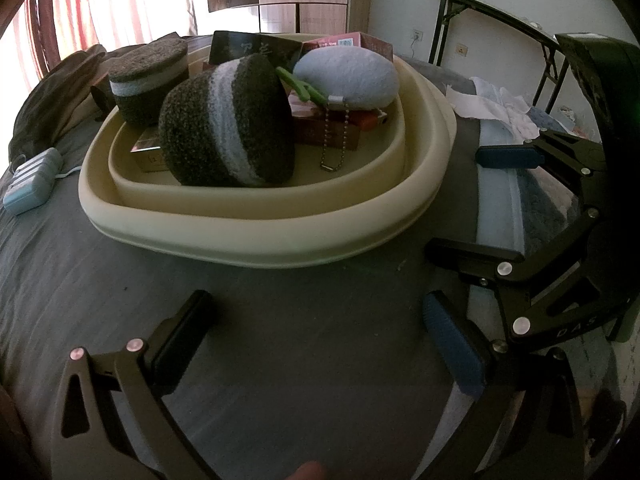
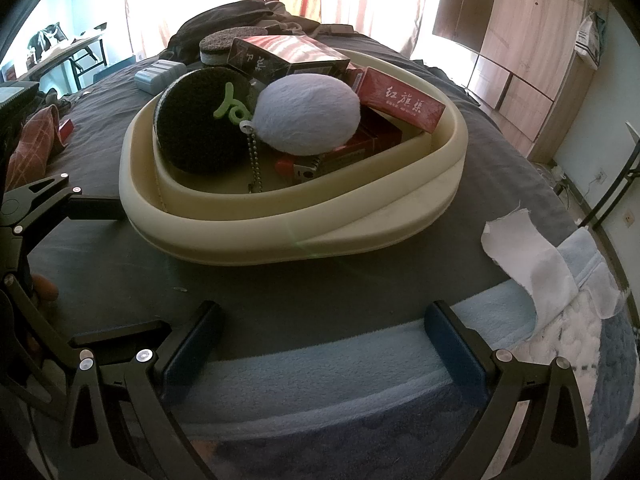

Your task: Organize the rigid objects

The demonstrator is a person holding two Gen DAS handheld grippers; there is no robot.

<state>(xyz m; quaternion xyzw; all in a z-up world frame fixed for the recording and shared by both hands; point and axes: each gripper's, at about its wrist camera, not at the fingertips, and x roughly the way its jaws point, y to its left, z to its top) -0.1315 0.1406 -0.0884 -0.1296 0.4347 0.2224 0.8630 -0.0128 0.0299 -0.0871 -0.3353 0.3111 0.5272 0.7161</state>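
A cream basin (image 1: 256, 236) (image 2: 280, 236) sits on a dark grey bed. It holds a dark plush cookie with a pale stripe (image 1: 228, 124) (image 2: 200, 128), a pale blue plush egg on a bead chain (image 1: 348, 78) (image 2: 308, 114), red cigarette boxes (image 2: 400, 100) and a lighter (image 2: 296, 168). A second plush cookie (image 1: 148, 80) (image 2: 224, 46) rests at the basin's far rim. My left gripper (image 1: 320, 344) is open and empty in front of the basin. My right gripper (image 2: 324, 344) is open and empty; it also shows in the left wrist view (image 1: 492, 204), right of the basin.
A pale blue case (image 1: 34, 182) (image 2: 160, 74) lies on the bed left of the basin. A white cloth (image 2: 532, 264) and a blue blanket (image 2: 320, 372) lie at the bed's near right. Dark clothes (image 2: 224, 20) are piled behind. Folding tables and a wardrobe (image 2: 520, 40) stand around.
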